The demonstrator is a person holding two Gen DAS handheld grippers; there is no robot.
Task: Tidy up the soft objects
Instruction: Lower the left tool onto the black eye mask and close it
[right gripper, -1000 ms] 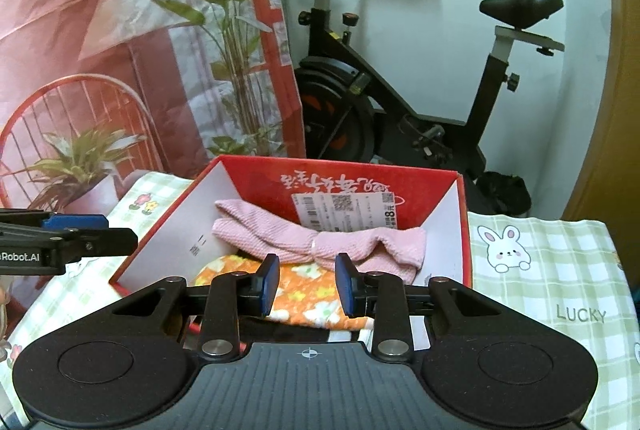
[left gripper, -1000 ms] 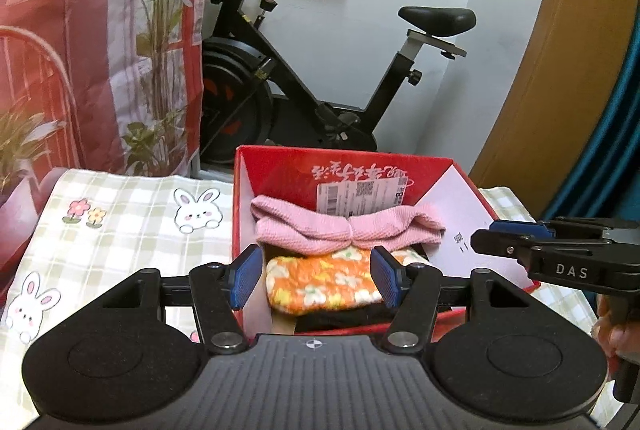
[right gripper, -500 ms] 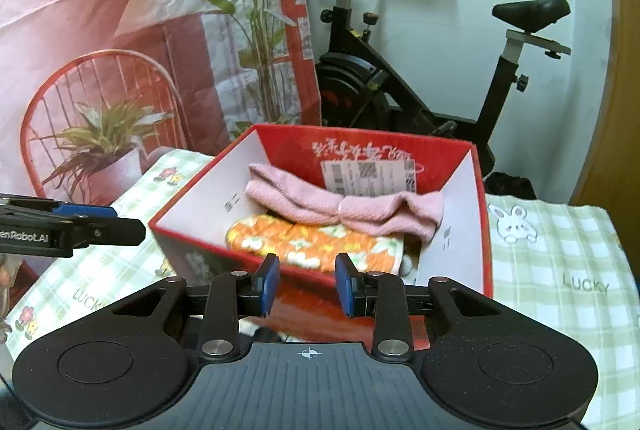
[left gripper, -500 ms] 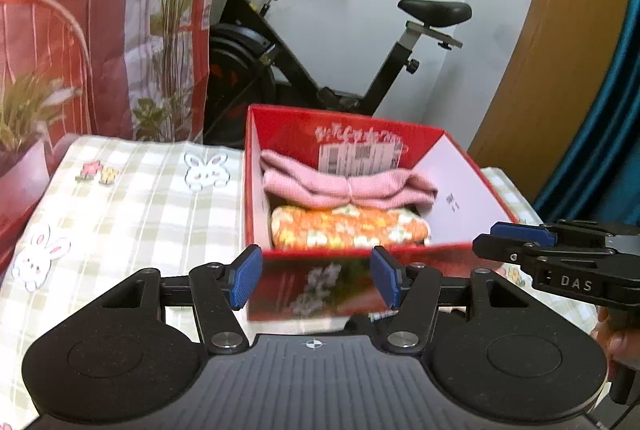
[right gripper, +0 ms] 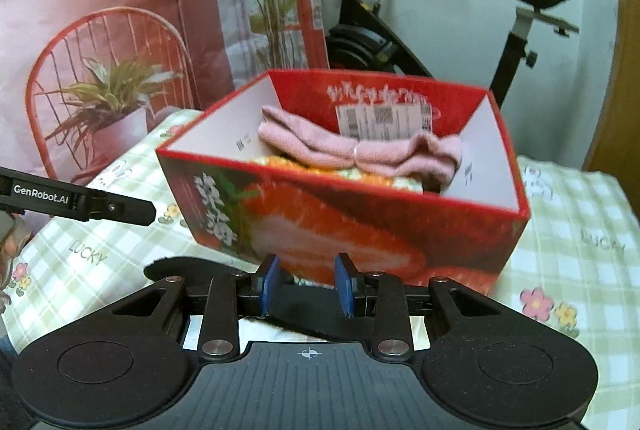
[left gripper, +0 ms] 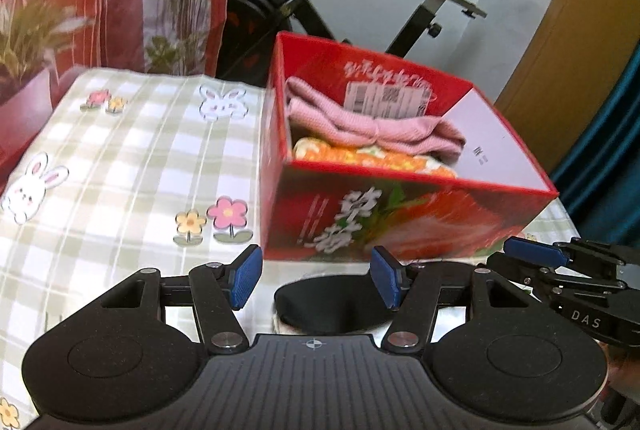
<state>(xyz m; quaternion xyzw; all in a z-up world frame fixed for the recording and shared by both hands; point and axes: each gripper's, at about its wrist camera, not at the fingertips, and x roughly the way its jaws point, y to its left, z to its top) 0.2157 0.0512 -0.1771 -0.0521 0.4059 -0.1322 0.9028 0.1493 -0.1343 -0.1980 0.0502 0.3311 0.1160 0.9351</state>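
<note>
Checked bunny tablecloth (left gripper: 120, 158) | black soft item (left gripper: 332, 304) lying just before red box (left gripper: 400, 226), looking limp, light; pinching an edge | left gripper (left gripper: 316, 282) gaping, empty | right gripper (right gripper: 306, 288) part-open, contact unclear.

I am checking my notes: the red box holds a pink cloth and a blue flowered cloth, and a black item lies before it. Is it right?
Not quite. The flowered cloth is orange, as the left wrist view shows. The red box, pink cloth and black item are right.
</note>
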